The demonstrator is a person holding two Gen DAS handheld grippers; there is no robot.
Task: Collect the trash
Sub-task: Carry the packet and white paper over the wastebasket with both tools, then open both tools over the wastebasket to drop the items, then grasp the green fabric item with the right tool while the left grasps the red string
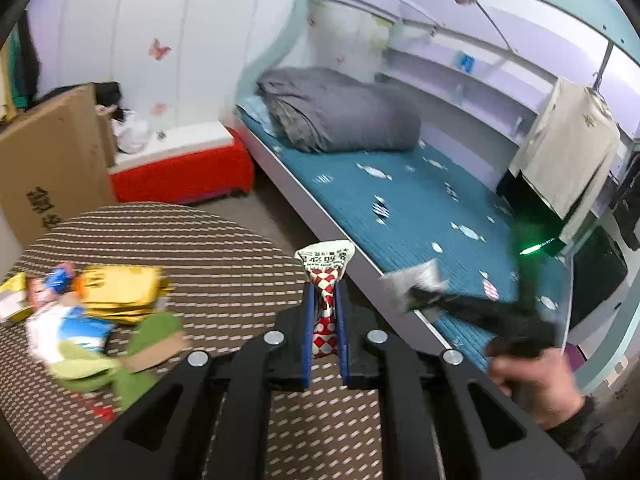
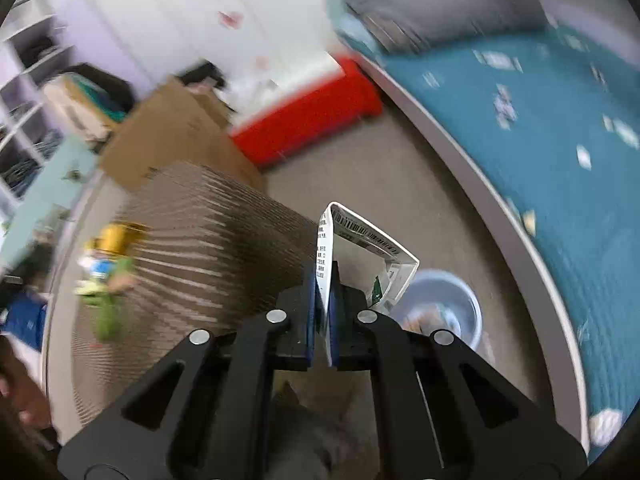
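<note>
My left gripper [image 1: 325, 292] is shut on a red-and-white checkered wrapper [image 1: 326, 280] and holds it above the edge of the round brown striped table [image 1: 200, 240]. A heap of trash [image 1: 96, 312] lies on the table's left: yellow, blue-white and green wrappers. My right gripper [image 2: 324, 280] is shut on a folded white paper packet [image 2: 360, 240] with a barcode, held above the floor beside the table [image 2: 208, 248]. A pale round bin [image 2: 444, 304] sits on the floor just right of it. The right gripper also shows in the left wrist view [image 1: 416, 294], blurred, over the bed edge.
A bed with a teal mattress [image 1: 400, 208] and a grey duvet [image 1: 340, 112] runs along the right. A red-and-white cooler box [image 1: 180, 164] and a cardboard box [image 1: 52, 160] stand against the wall. The right wrist view is blurred by motion.
</note>
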